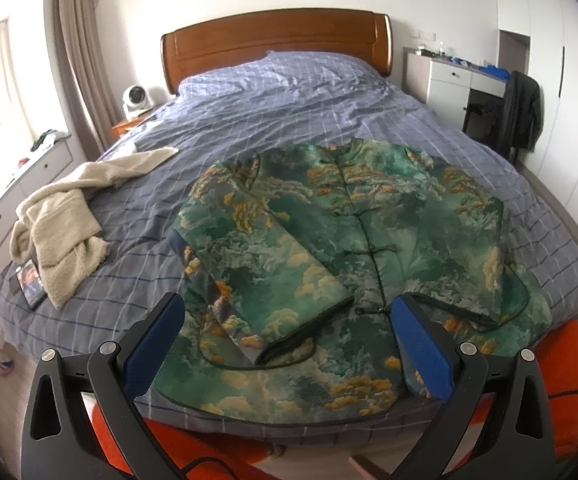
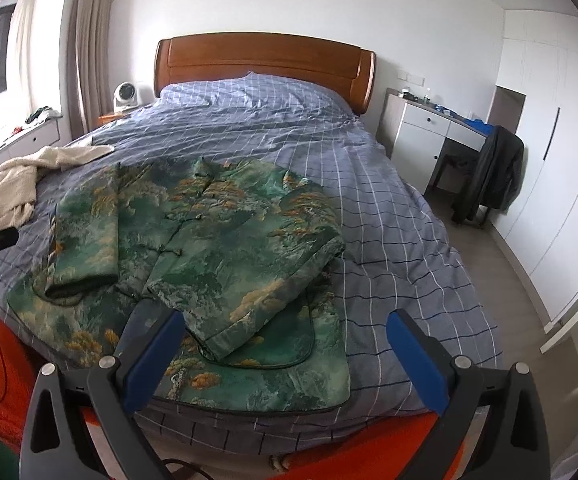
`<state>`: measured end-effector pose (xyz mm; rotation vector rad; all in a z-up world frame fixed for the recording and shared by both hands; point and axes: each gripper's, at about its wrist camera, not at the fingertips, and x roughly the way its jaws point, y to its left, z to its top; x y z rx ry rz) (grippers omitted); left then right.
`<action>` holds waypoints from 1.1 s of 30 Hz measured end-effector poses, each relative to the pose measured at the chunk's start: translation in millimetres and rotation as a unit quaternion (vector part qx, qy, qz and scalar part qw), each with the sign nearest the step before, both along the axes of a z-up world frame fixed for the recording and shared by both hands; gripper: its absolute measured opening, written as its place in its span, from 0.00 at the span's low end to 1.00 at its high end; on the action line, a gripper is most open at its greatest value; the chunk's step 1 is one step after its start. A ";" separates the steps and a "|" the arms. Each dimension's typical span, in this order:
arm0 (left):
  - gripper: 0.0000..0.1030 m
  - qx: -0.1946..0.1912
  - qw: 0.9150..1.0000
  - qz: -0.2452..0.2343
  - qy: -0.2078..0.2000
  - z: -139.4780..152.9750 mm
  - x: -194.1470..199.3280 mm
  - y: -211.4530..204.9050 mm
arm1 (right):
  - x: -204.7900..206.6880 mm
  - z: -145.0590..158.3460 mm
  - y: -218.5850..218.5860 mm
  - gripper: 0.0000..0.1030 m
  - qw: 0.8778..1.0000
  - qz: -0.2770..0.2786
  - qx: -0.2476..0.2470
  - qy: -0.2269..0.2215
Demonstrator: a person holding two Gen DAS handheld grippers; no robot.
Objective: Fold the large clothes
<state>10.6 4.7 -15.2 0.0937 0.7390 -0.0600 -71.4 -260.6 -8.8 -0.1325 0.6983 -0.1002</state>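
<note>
A green jacket with a landscape print (image 1: 353, 240) lies flat, front up, at the foot of the bed, both sleeves folded in over its front. It also shows in the right wrist view (image 2: 209, 248). My left gripper (image 1: 287, 310) is open and empty, above the jacket's lower hem near the left sleeve cuff (image 1: 301, 340). My right gripper (image 2: 285, 330) is open and empty, above the jacket's lower right corner and right sleeve cuff (image 2: 229, 340). Neither gripper touches the cloth.
A cream fleece garment (image 1: 61, 216) lies crumpled at the bed's left side, next to a tablet (image 1: 31, 284). The bed has a blue checked cover (image 2: 389, 220) and a wooden headboard (image 1: 277, 40). A desk and a chair with a dark coat (image 2: 489, 172) stand to the right.
</note>
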 end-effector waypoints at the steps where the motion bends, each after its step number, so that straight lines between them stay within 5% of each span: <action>1: 1.00 -0.002 1.000 0.000 0.000 -0.2 -0.3 1.1 | 1.4 -0.9 1.6 0.99 1.000 0.004 0.002 0.002; 33: 1.00 0.013 1.000 0.003 -0.006 -4.8 1.7 -0.1 | 1.3 -1.1 13.3 0.99 1.000 0.029 0.007 -0.001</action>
